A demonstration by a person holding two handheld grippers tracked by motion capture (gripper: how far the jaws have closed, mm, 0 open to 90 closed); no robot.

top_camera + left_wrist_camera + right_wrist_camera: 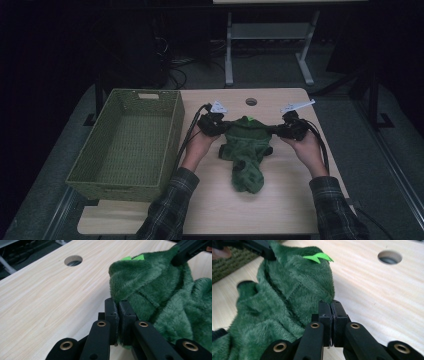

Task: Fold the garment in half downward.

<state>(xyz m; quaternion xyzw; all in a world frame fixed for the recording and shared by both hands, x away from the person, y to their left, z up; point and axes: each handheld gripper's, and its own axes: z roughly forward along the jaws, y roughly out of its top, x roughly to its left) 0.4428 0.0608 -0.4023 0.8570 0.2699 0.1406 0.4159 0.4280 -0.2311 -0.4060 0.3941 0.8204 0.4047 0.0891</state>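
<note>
Fuzzy dark-green plush garment, bright green spikes on top

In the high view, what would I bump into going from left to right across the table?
Green woven basket → left gripper → fuzzy green plush garment → right gripper.

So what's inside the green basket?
Nothing that shows: the basket has only its bare woven floor. The strip of floor just behind its near wall is hidden from the high view.
</note>
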